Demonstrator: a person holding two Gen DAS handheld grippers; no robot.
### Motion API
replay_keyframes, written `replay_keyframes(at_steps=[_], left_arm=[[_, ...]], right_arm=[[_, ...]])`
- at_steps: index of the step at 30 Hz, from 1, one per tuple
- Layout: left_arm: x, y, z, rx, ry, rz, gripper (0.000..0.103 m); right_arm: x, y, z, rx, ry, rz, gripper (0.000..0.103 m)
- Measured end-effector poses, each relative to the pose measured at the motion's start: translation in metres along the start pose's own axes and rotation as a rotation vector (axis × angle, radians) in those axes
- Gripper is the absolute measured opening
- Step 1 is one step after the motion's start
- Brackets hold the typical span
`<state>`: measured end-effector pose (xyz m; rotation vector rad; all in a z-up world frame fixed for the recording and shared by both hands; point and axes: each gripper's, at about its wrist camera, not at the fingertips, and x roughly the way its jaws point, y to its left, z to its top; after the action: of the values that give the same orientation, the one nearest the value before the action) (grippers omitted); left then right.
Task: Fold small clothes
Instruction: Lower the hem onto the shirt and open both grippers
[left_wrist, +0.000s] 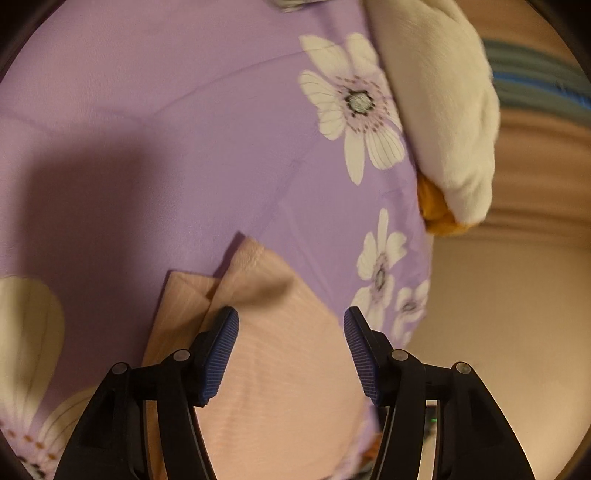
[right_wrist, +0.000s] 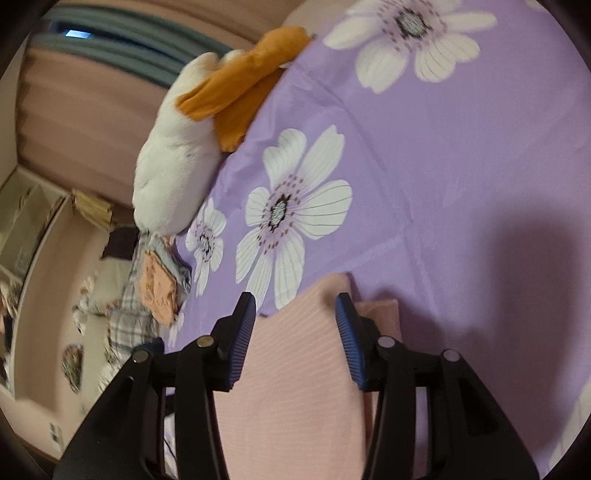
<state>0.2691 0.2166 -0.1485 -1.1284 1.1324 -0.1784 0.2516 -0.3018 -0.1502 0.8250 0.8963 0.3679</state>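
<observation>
- Our left gripper (left_wrist: 291, 321) hangs over a pink garment (left_wrist: 284, 354), jaws apart, with nothing pinched between the blue pads (left_wrist: 221, 354).
- The garment lies flat on a purple flowered sheet (left_wrist: 147, 129), directly under and between the fingers, with a folded corner poking out ahead of the left pad.
- Our right gripper (right_wrist: 295, 306) also stands apart above the pink garment (right_wrist: 295, 387), its pads clear of the cloth.
- Ahead and to the left of the right gripper we see a white plush toy (right_wrist: 173, 158) with orange parts at the sheet's edge.
- Further left of it, off the sheet, a heap of other clothes (right_wrist: 147, 295) lies.
</observation>
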Motion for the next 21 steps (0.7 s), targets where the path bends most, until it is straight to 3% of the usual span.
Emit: replay_keyframes(at_steps=[5,10,14,18,21], left_arm=[[-0.008,-0.028,-0.044,0.305,-0.02,0.138,0.057],[-0.003,-0.038,-0.106,0.573,-0.005,0.235,0.057],[-0.002,-0.024,-0.14,0.665,0.004,0.269,0.057],[-0.002,-0.006,-0.161,0.692,-0.008,0.308,0.057],[-0.009,0.007,-0.171,0.65,-0.003,0.279,0.057]], right_arm=[[-0.017,0.029,-0.03,-0.207,0.026,-0.044,0.045],[-0.029,0.046,-0.079,-0.399,0.061,-0.118,0.029],[-0.039,0.039,-0.112,-0.46,0.092,-0.146,0.025],[-0.043,0.024,-0.131,-0.458,0.133,-0.227,0.025],[-0.043,0.005,-0.143,-0.415,0.168,-0.292,0.021]])
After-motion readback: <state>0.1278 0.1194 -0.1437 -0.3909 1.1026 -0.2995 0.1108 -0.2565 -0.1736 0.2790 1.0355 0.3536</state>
